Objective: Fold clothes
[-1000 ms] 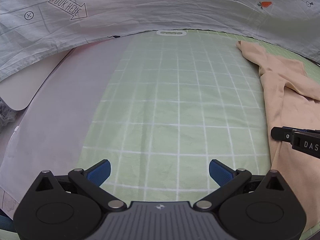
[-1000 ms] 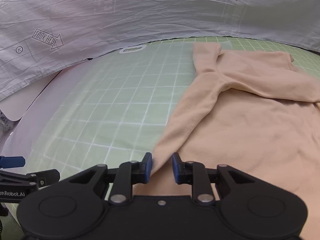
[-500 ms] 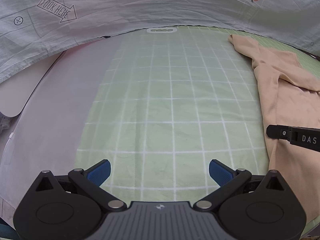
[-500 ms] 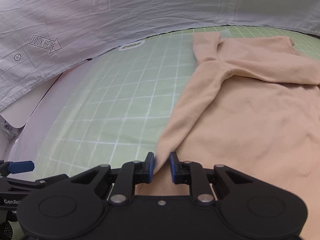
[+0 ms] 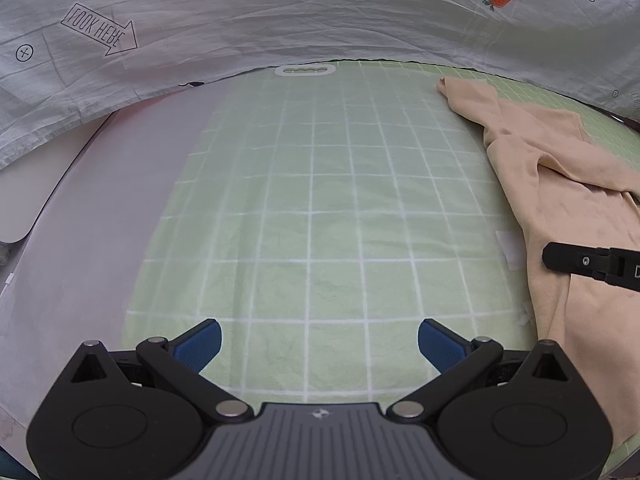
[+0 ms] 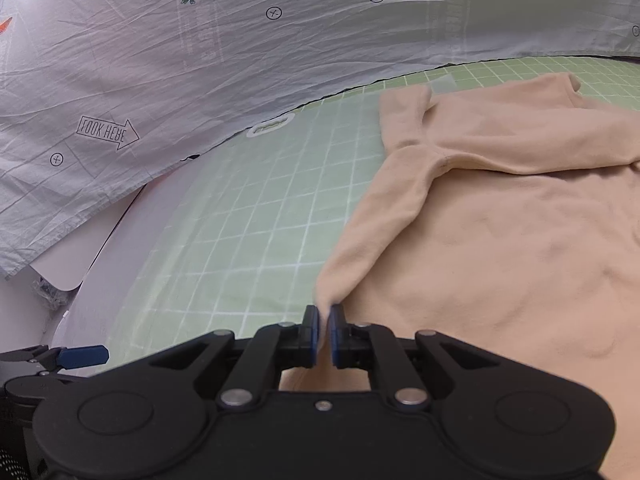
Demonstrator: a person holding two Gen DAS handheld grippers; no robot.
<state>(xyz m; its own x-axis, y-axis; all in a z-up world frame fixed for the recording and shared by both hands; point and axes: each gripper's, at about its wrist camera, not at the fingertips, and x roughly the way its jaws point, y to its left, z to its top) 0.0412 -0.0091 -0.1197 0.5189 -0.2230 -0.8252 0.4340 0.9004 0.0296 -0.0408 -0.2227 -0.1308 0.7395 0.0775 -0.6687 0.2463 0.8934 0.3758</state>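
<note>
My right hand-held gripper (image 6: 325, 322) has just been closing and now pinches the cuff end of the peach sweater's (image 6: 500, 240) sleeve (image 6: 376, 220) between its blue pads. The sweater lies spread on the green gridded mat (image 6: 248, 216), toward its right side. My left hand-held gripper (image 5: 319, 340) hovers over bare mat with its jaws wide apart, holding nothing. A carrot-printed sheet (image 6: 240, 52) hangs behind.

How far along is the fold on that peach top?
Early. Done: the peach top lies spread on the green grid mat. In hand: the right gripper is shut on its sleeve end; the left gripper is open, empty. Left: every fold.
</note>
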